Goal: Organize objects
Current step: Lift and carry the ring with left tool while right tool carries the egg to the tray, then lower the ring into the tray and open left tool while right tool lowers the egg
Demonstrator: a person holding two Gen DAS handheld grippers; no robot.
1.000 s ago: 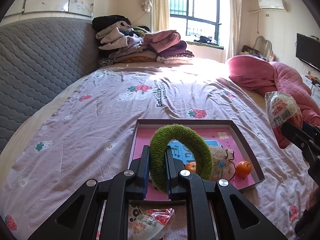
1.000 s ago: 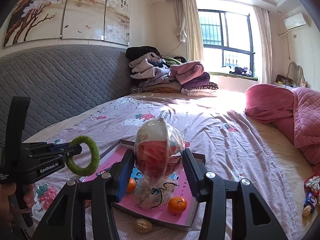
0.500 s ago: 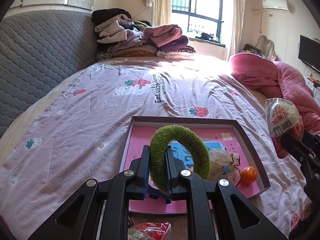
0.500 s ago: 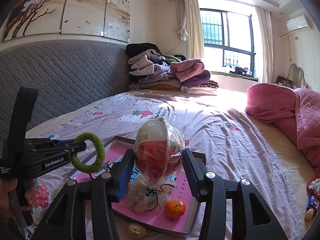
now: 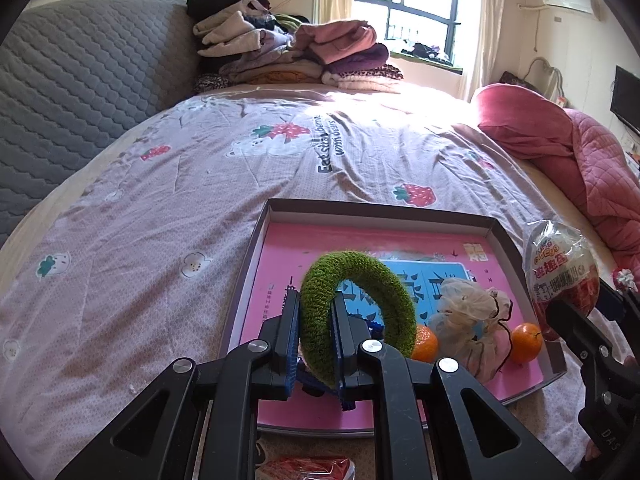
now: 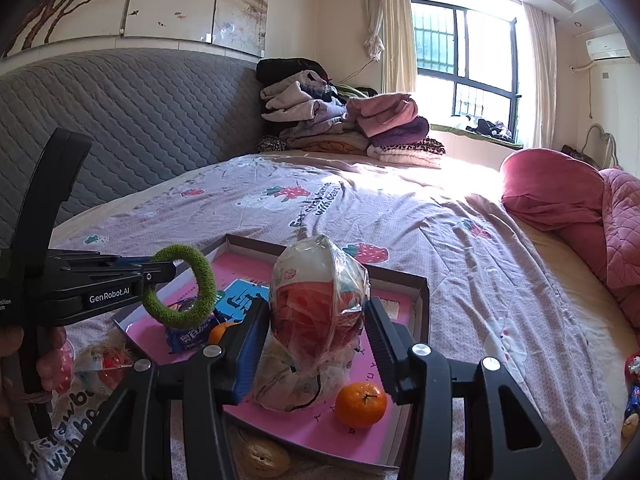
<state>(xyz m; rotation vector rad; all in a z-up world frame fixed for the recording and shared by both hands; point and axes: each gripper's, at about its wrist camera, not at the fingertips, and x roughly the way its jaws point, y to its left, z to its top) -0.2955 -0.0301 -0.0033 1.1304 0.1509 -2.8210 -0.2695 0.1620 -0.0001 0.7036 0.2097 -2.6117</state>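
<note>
While my left gripper [image 5: 316, 336] clamps its fingers on the green fuzzy ring [image 5: 356, 312], the ring hangs above the near left part of the shallow box [image 5: 384, 210] on the bed [image 5: 160, 208]. My right gripper [image 6: 316, 340] pinches the wrapped egg-shaped snack [image 6: 318, 300] over the box's near right side. Inside the box I see two tangerines [image 6: 361, 404], a crumpled bag [image 5: 472, 320] and a blue packet [image 6: 188, 334].

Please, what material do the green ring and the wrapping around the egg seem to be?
Green ring: probably knitted or fuzzy yarn, matte, with a visible woolly nap. Egg wrapping: thin clear plastic film, glossy, crinkled and catching highlights; what the egg itself is made of cannot be told.
</note>
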